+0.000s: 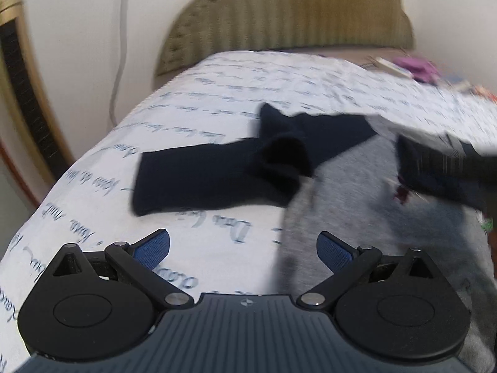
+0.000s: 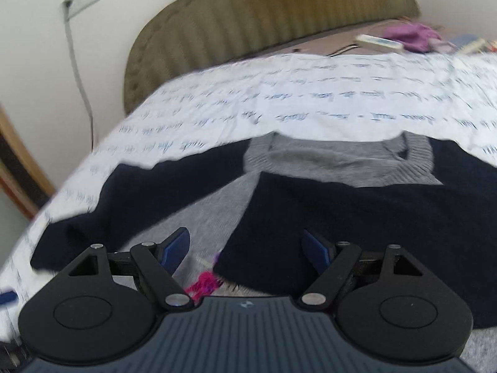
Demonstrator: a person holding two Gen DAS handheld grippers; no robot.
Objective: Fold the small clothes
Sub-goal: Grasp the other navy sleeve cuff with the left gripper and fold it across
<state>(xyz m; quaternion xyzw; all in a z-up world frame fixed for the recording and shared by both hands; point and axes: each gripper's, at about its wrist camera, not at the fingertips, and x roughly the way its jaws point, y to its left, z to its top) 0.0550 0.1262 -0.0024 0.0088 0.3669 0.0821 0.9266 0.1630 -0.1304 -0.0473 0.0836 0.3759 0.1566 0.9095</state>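
A grey-and-navy sweater (image 2: 310, 168) lies flat on the bed (image 2: 279, 108), its grey collar toward the headboard (image 2: 264, 15). The right navy sleeve (image 2: 357, 217) is folded across the sweater's chest; the left sleeve (image 1: 211, 174) stretches out sideways from the sweater over the printed sheet. The left hand-held gripper (image 1: 243, 250) hovers released at the sweater's left edge, grasping nothing. The right hand-held gripper (image 2: 247, 250) hangs released over the sweater's front, above the folded sleeve's cuff, near a pink patch (image 2: 202, 286).
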